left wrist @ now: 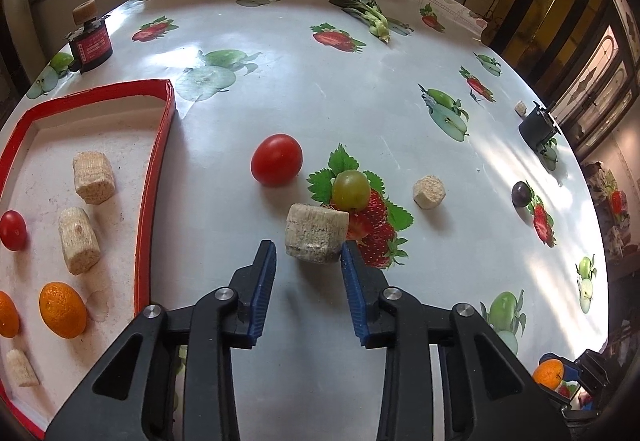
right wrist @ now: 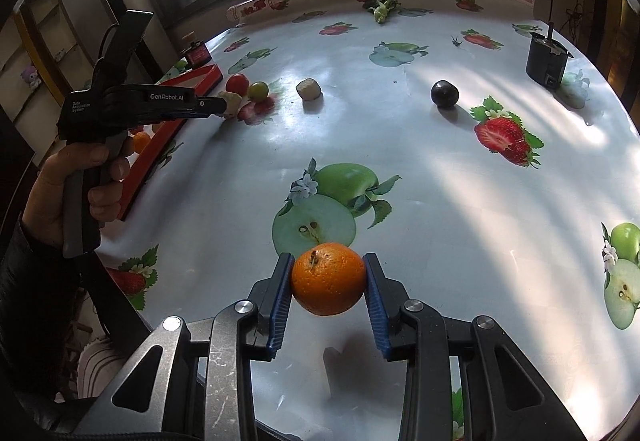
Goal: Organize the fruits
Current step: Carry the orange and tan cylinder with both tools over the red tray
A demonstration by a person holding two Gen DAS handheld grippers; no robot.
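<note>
My left gripper [left wrist: 308, 253] is open, its fingertips just short of a beige cork-like chunk [left wrist: 316, 237] on the table; the right fingertip is close to or touching it. A red tomato [left wrist: 277, 160] and a green grape [left wrist: 351, 189] lie just beyond. The red tray [left wrist: 154, 177] at the left holds several beige chunks, a small tomato [left wrist: 13, 230] and two oranges [left wrist: 63, 310]. My right gripper [right wrist: 327, 279] is shut on an orange [right wrist: 328, 278], held above the table. A dark plum [right wrist: 444, 93] lies far right.
Another beige chunk [left wrist: 429, 191] lies right of the grape. A red-labelled jar [left wrist: 90, 41] stands at the far left, a black box [right wrist: 547, 61] at the far right, leafy greens [left wrist: 364, 14] at the back. The tablecloth has printed fruit pictures.
</note>
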